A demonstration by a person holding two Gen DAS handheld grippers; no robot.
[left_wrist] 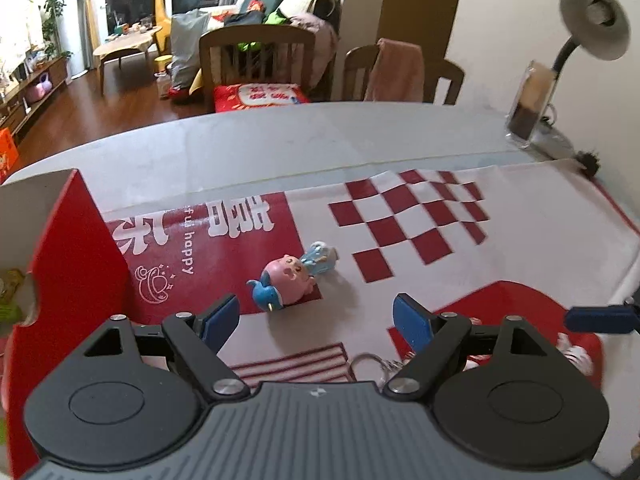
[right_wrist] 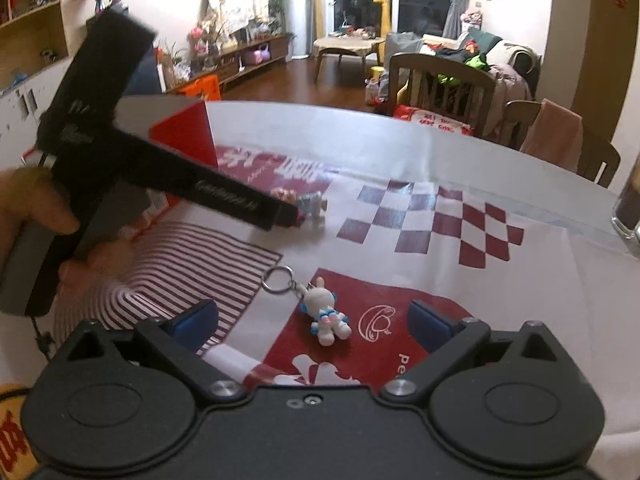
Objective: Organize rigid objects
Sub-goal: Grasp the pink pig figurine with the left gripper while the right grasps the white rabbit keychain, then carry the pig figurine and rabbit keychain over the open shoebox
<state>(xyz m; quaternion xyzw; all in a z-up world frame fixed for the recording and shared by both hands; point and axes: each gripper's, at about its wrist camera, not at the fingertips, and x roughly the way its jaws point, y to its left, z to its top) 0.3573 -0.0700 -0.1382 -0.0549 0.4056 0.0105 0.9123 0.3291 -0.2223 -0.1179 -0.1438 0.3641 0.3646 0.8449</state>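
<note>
left wrist view: white rabbit keychain half-hidden behind left gripper

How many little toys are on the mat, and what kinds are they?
Pink and blue figure: 1
Pale blue figure lying against it: 1
White bunny keychain: 1
Total: 3
All lie loose on the red and white mat; both claws are open and hold nothing.

L hand-held gripper: blk arms, blue pads, silver screws | R hand-held gripper: same
</note>
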